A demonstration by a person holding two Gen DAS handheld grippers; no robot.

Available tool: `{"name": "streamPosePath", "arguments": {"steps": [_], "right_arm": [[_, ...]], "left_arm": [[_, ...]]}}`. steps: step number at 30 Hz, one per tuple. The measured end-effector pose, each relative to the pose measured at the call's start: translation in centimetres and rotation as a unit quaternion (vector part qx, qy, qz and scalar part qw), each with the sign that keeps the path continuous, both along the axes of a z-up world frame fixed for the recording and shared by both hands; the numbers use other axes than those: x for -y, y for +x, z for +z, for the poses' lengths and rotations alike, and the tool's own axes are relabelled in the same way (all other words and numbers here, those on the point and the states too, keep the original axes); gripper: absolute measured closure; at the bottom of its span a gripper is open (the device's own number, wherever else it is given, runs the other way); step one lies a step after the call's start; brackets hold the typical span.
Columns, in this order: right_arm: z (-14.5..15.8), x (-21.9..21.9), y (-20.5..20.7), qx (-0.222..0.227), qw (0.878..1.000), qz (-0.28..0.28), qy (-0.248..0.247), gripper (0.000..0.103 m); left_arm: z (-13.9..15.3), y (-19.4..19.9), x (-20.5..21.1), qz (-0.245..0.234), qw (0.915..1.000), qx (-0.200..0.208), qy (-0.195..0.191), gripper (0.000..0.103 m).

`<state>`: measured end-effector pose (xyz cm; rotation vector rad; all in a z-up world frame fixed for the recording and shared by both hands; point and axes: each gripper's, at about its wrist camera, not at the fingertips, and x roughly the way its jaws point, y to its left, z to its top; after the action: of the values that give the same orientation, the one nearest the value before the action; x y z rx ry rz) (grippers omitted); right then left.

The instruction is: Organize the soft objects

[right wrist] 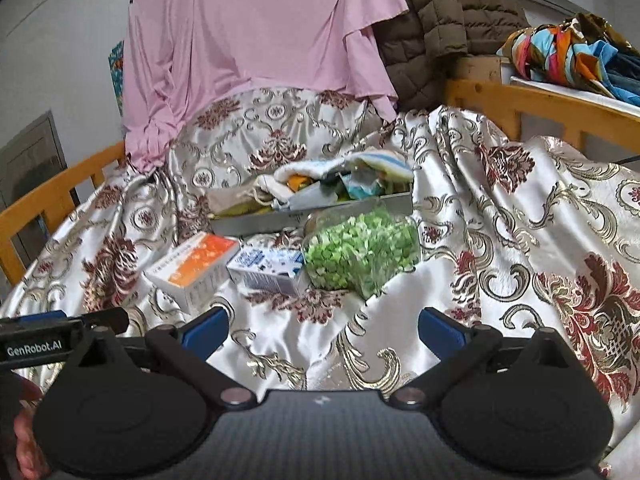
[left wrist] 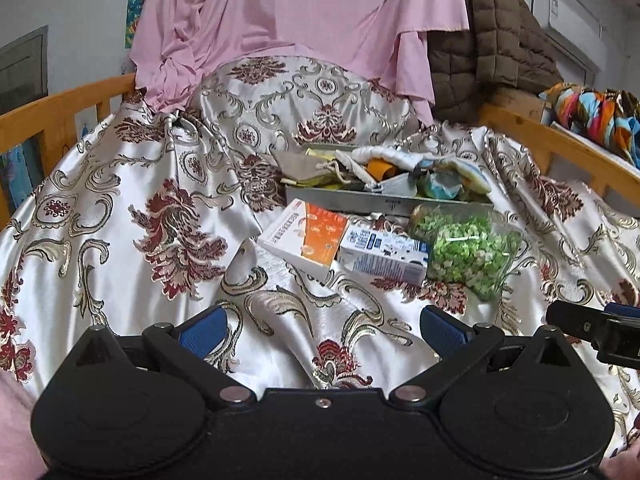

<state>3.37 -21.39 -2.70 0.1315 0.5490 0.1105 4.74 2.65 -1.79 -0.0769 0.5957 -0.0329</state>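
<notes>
A grey metal tray (left wrist: 384, 202) (right wrist: 320, 216) sits on the patterned satin bedspread (left wrist: 120, 220) (right wrist: 520, 240), filled with several soft cloth items (left wrist: 384, 168) (right wrist: 340, 180). In front of it lie an orange-and-white box (left wrist: 308, 240) (right wrist: 196, 264), a blue-and-white carton (left wrist: 384, 254) (right wrist: 268, 266) and a clear bag of green pieces (left wrist: 468, 248) (right wrist: 360, 252). My left gripper (left wrist: 322, 326) is open and empty, well short of the boxes. My right gripper (right wrist: 322, 326) is open and empty, also short of them; it shows at the right edge of the left wrist view (left wrist: 592, 328).
A pink cloth (left wrist: 280, 20) (right wrist: 256, 40) and a brown quilted jacket (left wrist: 492, 40) (right wrist: 440, 12) hang behind the bed. Wooden bed rails (left wrist: 60, 112) (right wrist: 540, 108) run along both sides. A colourful bundle (left wrist: 596, 116) (right wrist: 568, 52) lies at the right.
</notes>
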Motion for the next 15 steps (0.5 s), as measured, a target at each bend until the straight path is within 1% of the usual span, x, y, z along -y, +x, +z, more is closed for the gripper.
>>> {"name": "streamPosePath", "arguments": {"steps": [7,15], "right_arm": [[-1.1,0.3,0.5,-0.014,1.0,0.007,0.009,0.0],[-1.3,0.7,0.6,-0.013,1.0,0.002,0.023,0.0]], "left_arm": [[-0.5,0.4,0.0,0.007,0.9998,-0.018,0.003,0.001],[-0.5,0.2,0.4,-0.002,0.9999,-0.015,0.007,0.001]]}}
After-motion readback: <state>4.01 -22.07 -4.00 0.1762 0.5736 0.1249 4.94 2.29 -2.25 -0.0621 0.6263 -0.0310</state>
